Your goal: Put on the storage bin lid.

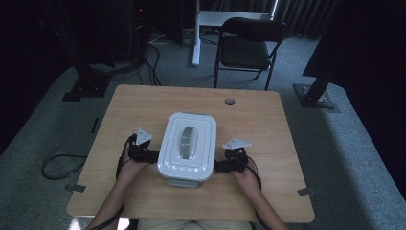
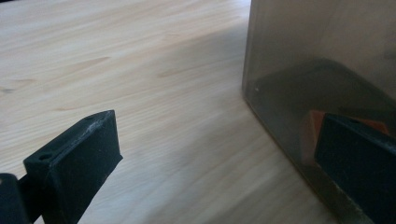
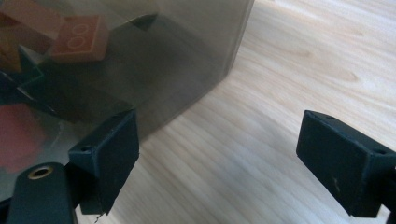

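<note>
A white lidded box (image 1: pixel 187 146) with a grey handle on its lid stands in the middle of the wooden table (image 1: pixel 134 105). My left gripper (image 1: pixel 152 156) sits against the box's left side and my right gripper (image 1: pixel 218 166) against its right side, both low near the tabletop. In the left gripper view my jaws (image 2: pixel 219 135) stand open, the right one close to the translucent wall (image 2: pixel 317 56). In the right gripper view my gripper (image 3: pixel 219 149) is open too, its left jaw by the wall (image 3: pixel 187 56). Coloured toy bricks (image 3: pixel 77 38) show through the wall.
A cable hole (image 1: pixel 230 101) lies near the table's far edge. A dark folding chair (image 1: pixel 249 45) stands on the carpet beyond the table, with stand legs and cables (image 1: pixel 60 165) on the floor to the left. Bare wood lies around the box on every side.
</note>
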A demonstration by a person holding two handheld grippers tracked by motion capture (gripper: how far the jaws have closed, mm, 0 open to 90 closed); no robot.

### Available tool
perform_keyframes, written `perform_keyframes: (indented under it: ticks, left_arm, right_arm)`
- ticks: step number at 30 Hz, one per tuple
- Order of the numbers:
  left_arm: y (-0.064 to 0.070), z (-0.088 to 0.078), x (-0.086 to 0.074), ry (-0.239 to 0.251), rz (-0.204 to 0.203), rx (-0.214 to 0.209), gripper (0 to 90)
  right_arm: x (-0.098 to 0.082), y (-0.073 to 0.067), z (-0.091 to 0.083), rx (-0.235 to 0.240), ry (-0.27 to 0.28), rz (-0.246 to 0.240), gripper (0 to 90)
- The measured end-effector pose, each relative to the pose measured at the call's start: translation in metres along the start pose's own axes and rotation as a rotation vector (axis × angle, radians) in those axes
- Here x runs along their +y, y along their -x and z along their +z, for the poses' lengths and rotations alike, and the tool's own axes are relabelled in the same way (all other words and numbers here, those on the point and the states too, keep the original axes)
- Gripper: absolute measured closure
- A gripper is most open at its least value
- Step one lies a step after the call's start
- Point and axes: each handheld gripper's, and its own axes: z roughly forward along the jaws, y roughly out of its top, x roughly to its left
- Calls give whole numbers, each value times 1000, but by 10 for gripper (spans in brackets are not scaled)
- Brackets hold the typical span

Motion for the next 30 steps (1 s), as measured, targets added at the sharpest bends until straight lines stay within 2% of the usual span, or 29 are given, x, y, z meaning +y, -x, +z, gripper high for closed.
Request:
perform_keyframes:
  ticks: [7, 11, 16, 19, 25, 30]
  left_arm:
    - [22, 1, 3, -22, 55, -27, 8]
    - [32, 2, 5, -27, 76, -51, 8]
    - [36, 6, 4, -16, 61, -73, 8]
    - [38, 10, 6, -13, 54, -72, 8]
    - [44, 12, 8, -15, 75, -83, 8]
    - [42, 15, 7, -5, 43, -104, 7]
  right_arm:
    - [-7, 16, -13, -22, -14, 14, 131]
    - [-9, 26, -17, -51, -11, 15, 133]
    - [-14, 31, -20, -64, 5, 42, 142]
    - [-16, 32, -22, -68, -4, 39, 142]
    - [-18, 39, -25, -78, -9, 43, 142]
    - [-20, 43, -27, -90, -14, 48, 125]
